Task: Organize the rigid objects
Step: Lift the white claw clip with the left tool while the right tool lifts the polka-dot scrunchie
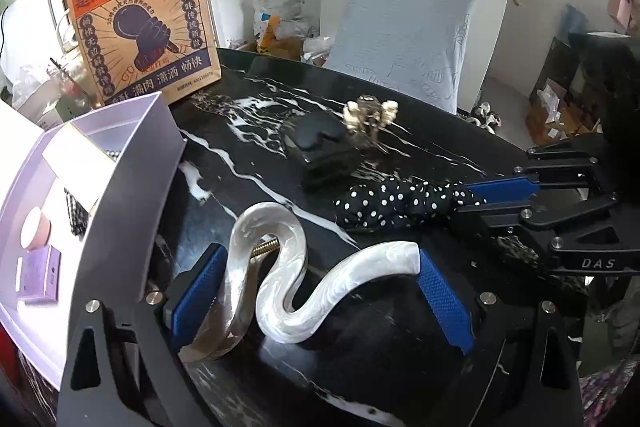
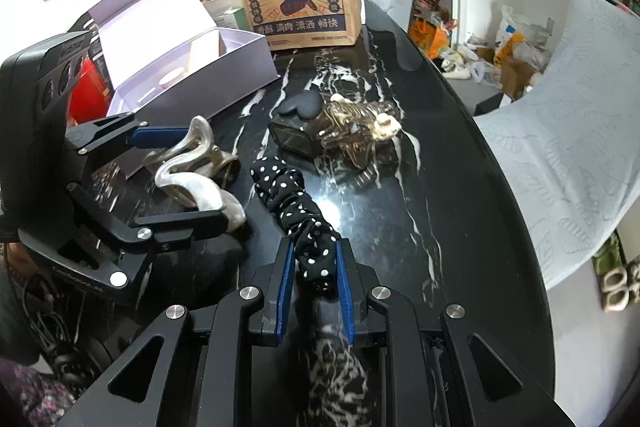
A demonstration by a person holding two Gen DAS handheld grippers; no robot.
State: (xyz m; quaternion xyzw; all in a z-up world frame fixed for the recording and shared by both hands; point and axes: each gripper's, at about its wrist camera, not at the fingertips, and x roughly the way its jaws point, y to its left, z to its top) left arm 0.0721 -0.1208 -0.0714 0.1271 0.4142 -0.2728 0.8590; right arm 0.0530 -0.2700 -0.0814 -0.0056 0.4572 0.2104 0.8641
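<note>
Even daylight fills both sharp fisheye views, glare glinting off the glossy black table (image 2: 460, 187), edges bending into dark corners.

Black hand-held gripper (image 2: 312, 291) frames, blue ribbed pads, silver screws, "DAS" lettering.

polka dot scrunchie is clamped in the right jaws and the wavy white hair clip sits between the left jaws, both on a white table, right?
Only the table is wrong. The table is black with white veining, as the right wrist view shows. The polka dot scrunchie is clamped in the right gripper, and the wavy white hair clip sits between the left gripper jaws.
</note>
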